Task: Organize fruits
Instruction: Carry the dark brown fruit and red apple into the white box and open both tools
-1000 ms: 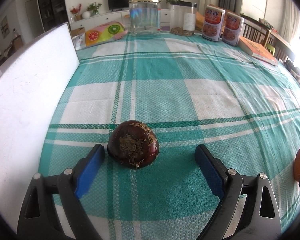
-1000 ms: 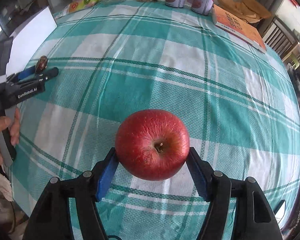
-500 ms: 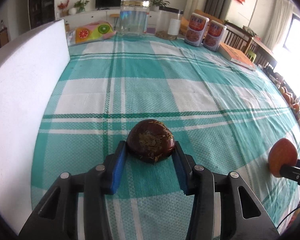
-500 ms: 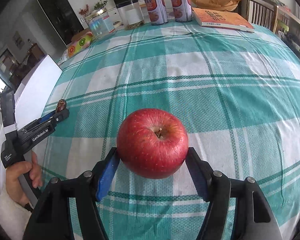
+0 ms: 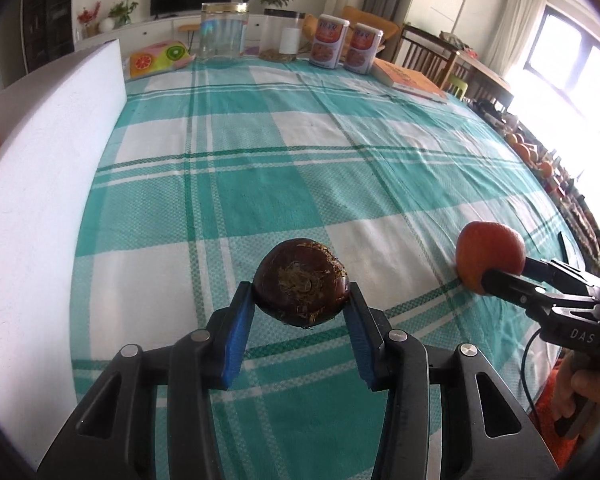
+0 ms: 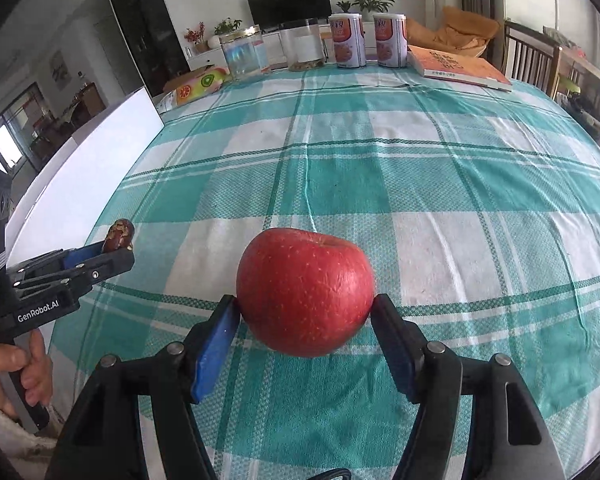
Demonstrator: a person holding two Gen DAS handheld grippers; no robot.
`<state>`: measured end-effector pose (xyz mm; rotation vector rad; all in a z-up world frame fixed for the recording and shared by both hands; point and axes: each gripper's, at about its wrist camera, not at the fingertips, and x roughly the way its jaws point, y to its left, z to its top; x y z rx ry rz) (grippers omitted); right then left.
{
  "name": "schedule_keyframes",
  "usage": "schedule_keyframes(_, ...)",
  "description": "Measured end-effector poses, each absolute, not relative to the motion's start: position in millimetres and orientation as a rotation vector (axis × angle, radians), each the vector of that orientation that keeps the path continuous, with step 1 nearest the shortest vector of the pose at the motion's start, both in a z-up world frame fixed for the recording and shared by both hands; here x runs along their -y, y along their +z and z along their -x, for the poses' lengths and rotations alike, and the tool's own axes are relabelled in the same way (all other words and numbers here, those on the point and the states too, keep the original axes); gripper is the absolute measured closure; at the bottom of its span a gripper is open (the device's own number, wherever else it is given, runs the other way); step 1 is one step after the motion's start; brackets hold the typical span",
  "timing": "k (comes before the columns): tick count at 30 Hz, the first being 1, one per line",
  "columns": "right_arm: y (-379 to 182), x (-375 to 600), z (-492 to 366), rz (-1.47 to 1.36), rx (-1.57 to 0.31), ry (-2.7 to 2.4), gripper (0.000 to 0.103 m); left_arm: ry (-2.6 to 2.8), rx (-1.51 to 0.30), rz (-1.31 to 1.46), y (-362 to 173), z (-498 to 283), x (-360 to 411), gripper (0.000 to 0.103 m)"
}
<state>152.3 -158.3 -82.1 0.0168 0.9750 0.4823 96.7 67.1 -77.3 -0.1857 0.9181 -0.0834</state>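
Observation:
A dark brown round fruit (image 5: 302, 282) with a fibrous patch hangs just above the teal checked tablecloth (image 5: 260, 184), and my left gripper (image 5: 300, 294) is shut on it, blue pads pressing both its sides. The right wrist view shows the same fruit (image 6: 120, 234) at the tip of the left gripper (image 6: 114, 250), at the left near the white board. My right gripper (image 6: 305, 306) is shut on a red apple (image 6: 305, 292), held clear of the cloth. From the left wrist view the apple (image 5: 490, 258) shows at the right in the right gripper (image 5: 500, 280).
A tall white foam board (image 5: 40, 184) stands along the table's left side. At the far edge are a fruit-print pouch (image 5: 158, 56), two clear jars (image 5: 223, 30), two cans (image 5: 346, 46) and an orange book (image 5: 410, 80). Oranges (image 5: 526, 152) lie beyond the right edge.
My left gripper closed on the brown fruit and lifted it off the cloth. The right gripper carried the apple toward the left gripper and tilted up, still gripping it.

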Motion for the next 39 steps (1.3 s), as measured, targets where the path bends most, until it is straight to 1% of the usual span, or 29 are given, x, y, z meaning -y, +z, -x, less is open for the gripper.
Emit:
schedule_keyframes(2,-82.3,164.8,-152.7,-0.076,-0.99,0.504,0.034,-0.088,-0.916,0.176,-76.3,-90.7,-65.4,0.057)
schedule_keyframes(3,-83.4,164.4,-153.8,-0.077,-1.005,0.508,0.032,-0.088,-0.917,0.167,-76.8,-88.8,-63.6,0.057)
schedule_keyframes(8,-84.6,149.8,-154.6,-0.02,-1.005,0.49,0.032,-0.097,-0.943,0.162,-83.5,-87.4,-56.3,0.057)
schedule_keyframes(10,-88.3,142.9,-157.2,0.006,-1.032,0.48,0.025,-0.103,-0.944,0.15,-83.0,-85.2,-53.3,0.057)
schedule_keyframes(12,-90.2,138.9,-158.9,0.023,-1.03,0.476,0.025,-0.11,-0.944,0.141,-82.0,-82.6,-50.6,0.057)
schedule_keyframes(14,-91.9,138.3,-160.9,0.018,-1.026,0.476,0.025,-0.116,-0.946,0.138,-81.7,-79.9,-49.1,0.057)
schedule_keyframes(15,-92.8,138.8,-162.8,0.01,-1.027,0.474,0.03,-0.119,-0.949,0.138,-81.9,-78.7,-48.8,0.057)
schedule_keyframes(19,-92.5,139.9,-165.1,-0.003,-1.03,0.486,0.033,-0.142,-0.973,0.173,-81.4,-75.0,-51.2,0.057)
schedule_keyframes(21,-89.3,144.7,-164.0,-0.088,-1.06,0.517,0.033,-0.183,-0.981,0.241,-72.0,-69.1,-56.6,0.057)
schedule_keyframes(24,-73.3,141.0,-158.2,-0.213,-1.078,0.578,0.034,-0.259,-0.955,0.336,-40.9,-54.1,-68.5,0.057)
schedule_keyframes(29,-16.6,73.1,-138.9,-0.27,-1.041,0.815,0.033,-0.269,-0.831,0.44,27.9,-20.9,-125.6,0.057)
schedule_keyframes(32,16.9,6.1,-122.4,-0.214,-1.007,0.97,0.033,-0.124,-0.786,0.449,50.6,-9.0,-183.0,0.057)
schedule_keyframes(35,35.0,-65.2,-104.9,-0.109,-0.988,1.097,0.033,0.076,-0.812,0.442,44.2,-13.9,-243.9,0.056)
schedule_keyframes(39,28.9,-152.6,-77.6,0.102,-0.995,1.191,0.033,0.236,-0.925,0.49,2.0,-37.0,-307.0,0.056)
